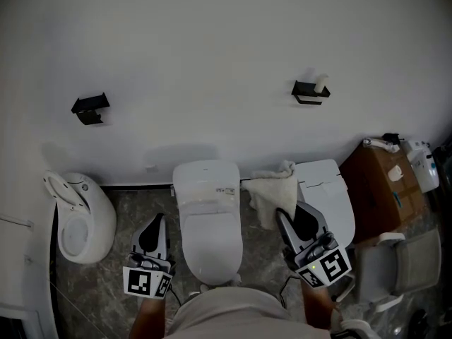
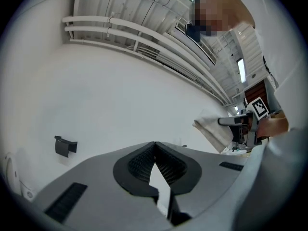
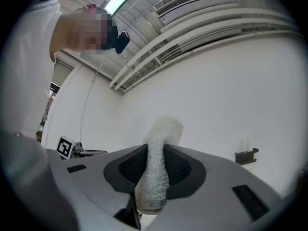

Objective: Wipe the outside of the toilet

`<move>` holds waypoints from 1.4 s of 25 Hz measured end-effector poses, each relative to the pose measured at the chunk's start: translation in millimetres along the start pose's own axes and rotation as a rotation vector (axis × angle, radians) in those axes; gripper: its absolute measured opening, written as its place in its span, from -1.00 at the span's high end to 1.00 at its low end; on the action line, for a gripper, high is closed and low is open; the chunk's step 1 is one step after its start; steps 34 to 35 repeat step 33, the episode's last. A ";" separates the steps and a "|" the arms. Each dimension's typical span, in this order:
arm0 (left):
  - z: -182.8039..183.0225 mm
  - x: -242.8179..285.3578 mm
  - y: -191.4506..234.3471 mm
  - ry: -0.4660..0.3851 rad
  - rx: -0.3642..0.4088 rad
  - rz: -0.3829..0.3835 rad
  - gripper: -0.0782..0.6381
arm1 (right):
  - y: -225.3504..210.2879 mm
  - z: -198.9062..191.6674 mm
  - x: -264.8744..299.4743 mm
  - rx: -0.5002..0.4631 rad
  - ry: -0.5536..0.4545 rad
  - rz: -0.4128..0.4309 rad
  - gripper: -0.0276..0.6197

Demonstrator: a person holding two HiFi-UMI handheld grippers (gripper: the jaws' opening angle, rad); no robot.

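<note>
A white toilet (image 1: 207, 217) with its lid down stands against the wall in the middle of the head view. My right gripper (image 1: 282, 214) is raised to its right and shut on a pale towel (image 1: 270, 189), which drapes from the jaws. In the right gripper view the towel (image 3: 156, 170) stands pinched between the pads, pointing up at the wall. My left gripper (image 1: 158, 219) hangs left of the toilet, shut, with nothing between its jaws. The left gripper view shows the closed tips (image 2: 154, 144) aimed at the wall, with the towel (image 2: 211, 128) at the right.
A second white toilet (image 1: 326, 196) stands to the right and a round white fixture (image 1: 79, 217) to the left. Two black wall brackets (image 1: 90, 108) (image 1: 311, 90) hang above. A brown box (image 1: 378, 186) and a grey chair (image 1: 395, 267) fill the right side.
</note>
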State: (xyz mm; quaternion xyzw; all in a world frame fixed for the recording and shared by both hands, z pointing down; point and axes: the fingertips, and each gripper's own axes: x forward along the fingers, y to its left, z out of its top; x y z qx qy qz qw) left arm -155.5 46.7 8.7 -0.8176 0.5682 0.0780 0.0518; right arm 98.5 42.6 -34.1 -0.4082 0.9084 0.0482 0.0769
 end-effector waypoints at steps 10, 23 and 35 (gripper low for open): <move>2.5 -12.9 14.0 0.020 0.020 0.063 0.73 | -35.4 -17.4 -8.1 -0.005 0.017 -0.123 0.56; -3.5 5.5 19.7 0.010 0.045 0.092 0.73 | -59.4 -27.3 7.7 -0.004 0.004 -0.135 0.56; -2.6 19.5 25.3 0.008 0.055 0.097 0.73 | -69.3 -29.0 22.2 0.004 -0.010 -0.130 0.56</move>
